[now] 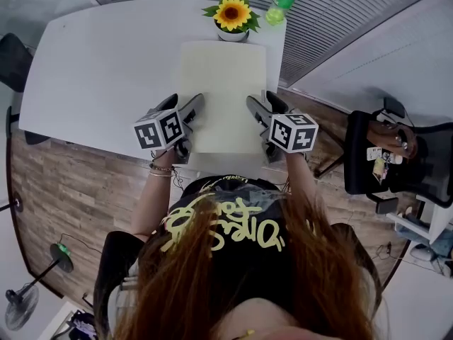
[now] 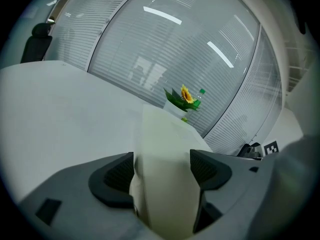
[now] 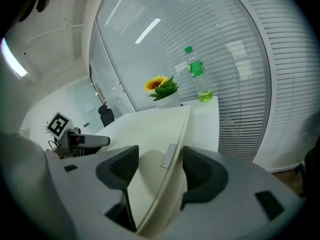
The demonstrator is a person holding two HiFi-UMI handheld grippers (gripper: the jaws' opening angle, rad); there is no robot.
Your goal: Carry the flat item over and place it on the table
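Head view: cream flat board [image 1: 223, 94] is over the white table [image 1: 106, 62], far end just short of the sunflower pot [image 1: 233, 16], green bottle [image 1: 282, 2] beside the pot. Can't tell if the board touches the tabletop. Left gripper [image 1: 190, 112] is on the board's left edge, right gripper [image 1: 260, 109] on its right edge.

Left gripper view: jaws clamped on the board [image 2: 162, 149], which runs toward the sunflower.

Right gripper view: jaws clamped on the board's edge [image 3: 155, 129], board tilted; pot and bottle stand beyond it.
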